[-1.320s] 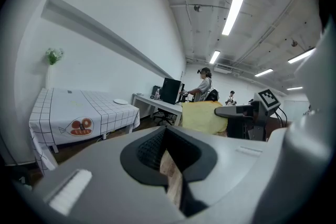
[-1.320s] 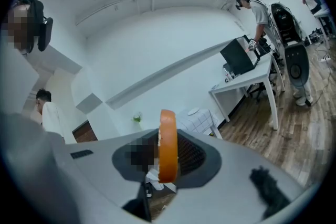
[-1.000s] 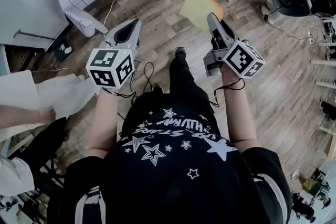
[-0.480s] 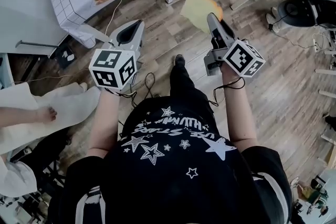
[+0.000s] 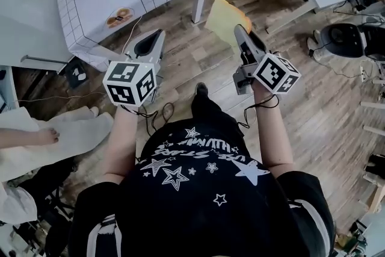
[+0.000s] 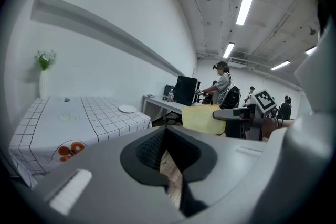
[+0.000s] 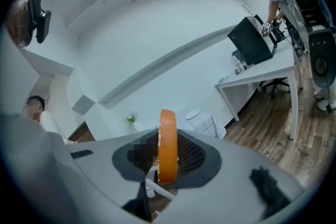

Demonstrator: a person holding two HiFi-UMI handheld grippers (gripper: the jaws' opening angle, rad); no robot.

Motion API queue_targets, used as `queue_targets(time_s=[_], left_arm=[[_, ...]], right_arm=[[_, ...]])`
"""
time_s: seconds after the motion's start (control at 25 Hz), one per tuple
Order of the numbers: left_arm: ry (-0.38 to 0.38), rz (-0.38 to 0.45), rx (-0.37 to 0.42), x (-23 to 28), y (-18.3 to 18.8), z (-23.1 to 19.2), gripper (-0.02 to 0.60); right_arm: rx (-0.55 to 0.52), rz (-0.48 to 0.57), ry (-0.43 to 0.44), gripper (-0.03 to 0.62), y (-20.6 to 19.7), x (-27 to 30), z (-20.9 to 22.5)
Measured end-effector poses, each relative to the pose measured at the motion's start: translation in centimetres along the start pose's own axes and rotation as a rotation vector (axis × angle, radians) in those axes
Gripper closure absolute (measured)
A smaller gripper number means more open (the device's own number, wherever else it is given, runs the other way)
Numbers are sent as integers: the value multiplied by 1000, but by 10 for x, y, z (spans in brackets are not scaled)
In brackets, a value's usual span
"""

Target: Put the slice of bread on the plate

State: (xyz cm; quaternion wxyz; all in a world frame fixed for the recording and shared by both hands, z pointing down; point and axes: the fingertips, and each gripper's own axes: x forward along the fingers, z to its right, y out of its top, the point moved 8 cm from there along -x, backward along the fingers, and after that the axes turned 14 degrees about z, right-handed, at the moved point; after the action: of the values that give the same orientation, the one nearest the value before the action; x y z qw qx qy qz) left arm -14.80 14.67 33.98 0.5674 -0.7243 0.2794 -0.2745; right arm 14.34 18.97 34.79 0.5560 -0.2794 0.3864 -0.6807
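**Bread in the right gripper, plate well apart on the table**

The right gripper [image 5: 239,30] pinches the slice of bread [image 5: 224,16] above the wooden floor [image 5: 180,63]. Its own view shows the slice edge-on between the pads. Only the left gripper view shows the white plate [image 6: 127,108] plainly, on the checked table [image 6: 102,115]. The left gripper [image 6: 170,162] has its jaws slightly apart, with nothing between them.

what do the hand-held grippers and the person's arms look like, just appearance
The left hand-held gripper and right hand-held gripper are grey wedge-shaped shells with dark ribbed pads. Each carries a white cube with black square markers and trails a black cable. The person wears a black short-sleeved shirt with white stars.
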Motion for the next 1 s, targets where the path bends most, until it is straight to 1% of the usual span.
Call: queue_targets(time_s=[0.24,0.64,0.84,1.0], left_arm=[[19,13,10,41,10,6,572],[85,45,14,94,15,-1,572],[104,49,5,123,15,3,572],[127,37,-10,134,12,4,572]], right_arm=[[0,-9,36,497,26,34,29],[-36,-63,105,497,49,85,71],[-20,-85,117,497,56,103,93],[17,-90,103,497,55,114,110]])
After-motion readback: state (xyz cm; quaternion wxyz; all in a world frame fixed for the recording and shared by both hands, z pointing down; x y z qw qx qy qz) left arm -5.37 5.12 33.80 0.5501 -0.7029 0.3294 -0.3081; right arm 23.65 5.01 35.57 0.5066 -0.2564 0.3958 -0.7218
